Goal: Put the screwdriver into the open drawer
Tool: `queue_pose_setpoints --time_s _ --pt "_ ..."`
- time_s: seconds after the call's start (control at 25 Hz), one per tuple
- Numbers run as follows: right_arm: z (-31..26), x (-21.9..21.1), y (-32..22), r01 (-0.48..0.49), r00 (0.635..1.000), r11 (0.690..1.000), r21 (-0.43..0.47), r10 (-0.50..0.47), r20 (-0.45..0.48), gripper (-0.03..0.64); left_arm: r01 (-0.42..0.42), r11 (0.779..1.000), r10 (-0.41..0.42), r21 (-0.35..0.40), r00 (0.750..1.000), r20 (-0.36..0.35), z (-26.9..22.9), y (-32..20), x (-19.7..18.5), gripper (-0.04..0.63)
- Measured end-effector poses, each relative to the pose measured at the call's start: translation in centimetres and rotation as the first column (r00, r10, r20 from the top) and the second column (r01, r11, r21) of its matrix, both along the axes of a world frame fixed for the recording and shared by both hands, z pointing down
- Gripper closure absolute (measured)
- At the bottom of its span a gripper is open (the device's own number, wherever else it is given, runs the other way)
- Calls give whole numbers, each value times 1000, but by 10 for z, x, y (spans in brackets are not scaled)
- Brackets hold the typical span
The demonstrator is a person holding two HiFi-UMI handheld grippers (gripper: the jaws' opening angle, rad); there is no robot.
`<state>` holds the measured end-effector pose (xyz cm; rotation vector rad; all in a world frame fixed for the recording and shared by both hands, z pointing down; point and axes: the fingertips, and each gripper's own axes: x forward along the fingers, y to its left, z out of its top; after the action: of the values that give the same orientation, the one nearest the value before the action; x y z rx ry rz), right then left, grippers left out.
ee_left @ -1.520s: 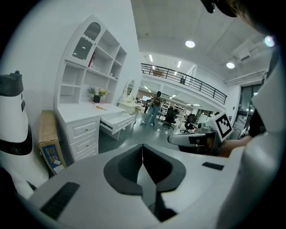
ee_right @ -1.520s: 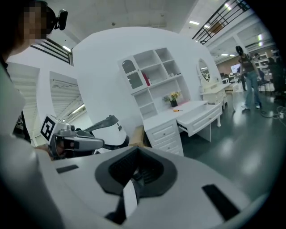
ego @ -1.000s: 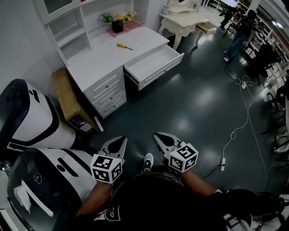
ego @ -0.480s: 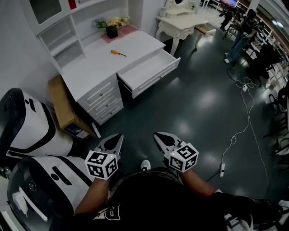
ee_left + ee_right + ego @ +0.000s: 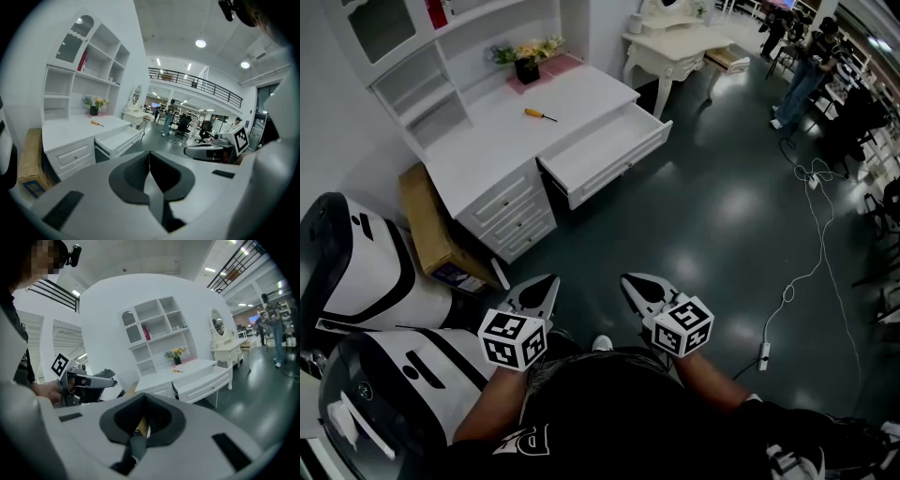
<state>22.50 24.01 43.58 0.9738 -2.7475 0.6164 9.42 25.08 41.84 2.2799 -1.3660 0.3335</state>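
An orange-handled screwdriver (image 5: 539, 115) lies on the white desk top (image 5: 487, 141), behind the open drawer (image 5: 605, 150), whose inside shows nothing in it. Both grippers hover over the dark floor, well short of the desk. My left gripper (image 5: 546, 285) is shut with nothing in it, and so is my right gripper (image 5: 635, 282). In the left gripper view the screwdriver (image 5: 97, 123) and the drawer (image 5: 119, 137) show far beyond the shut left gripper (image 5: 149, 153). The right gripper view shows the screwdriver (image 5: 178, 371) and the drawer (image 5: 206, 378) past the shut right gripper (image 5: 143, 398).
A cardboard box (image 5: 427, 225) leans beside the desk's lower drawers. Two large white pod-shaped machines (image 5: 356, 258) stand at the left. A flower pot (image 5: 525, 67) stands at the desk's back. A cream vanity table (image 5: 675, 42), a floor cable (image 5: 811, 272) and people (image 5: 802, 75) lie to the right.
In the head view the desk, drawer and screwdriver have slid a little left and down. Both grippers keep their places in that view, jaws unchanged.
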Motion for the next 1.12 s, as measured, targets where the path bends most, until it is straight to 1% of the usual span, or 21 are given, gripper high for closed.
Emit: queue_pose_setpoints --time_s 0.28,0.44,0.6,0.84,1.12 --pt "11 5 -3 -17 1000 1000 -25 17 5 607 -14 1000 14 -6 1000 8 4 -8 5 580" --pt "17 8 -9 -31 1000 999 -40 31 -2 607 -26 999 26 -21 1000 -5 10 -18 10 580" --pt "21 7 -20 -42 999 998 -47 42 -8 607 -44 999 44 -15 999 -11 10 -32 12 580" --pt "27 -3 -40 -28 999 998 -65 26 -22 607 -21 999 21 -29 1000 -7 18 -54 -1 580" --pt "25 -28 -84 -5 1000 998 -67 3 -27 607 -4 999 3 -35 1000 -10 20 -93 -24 580"
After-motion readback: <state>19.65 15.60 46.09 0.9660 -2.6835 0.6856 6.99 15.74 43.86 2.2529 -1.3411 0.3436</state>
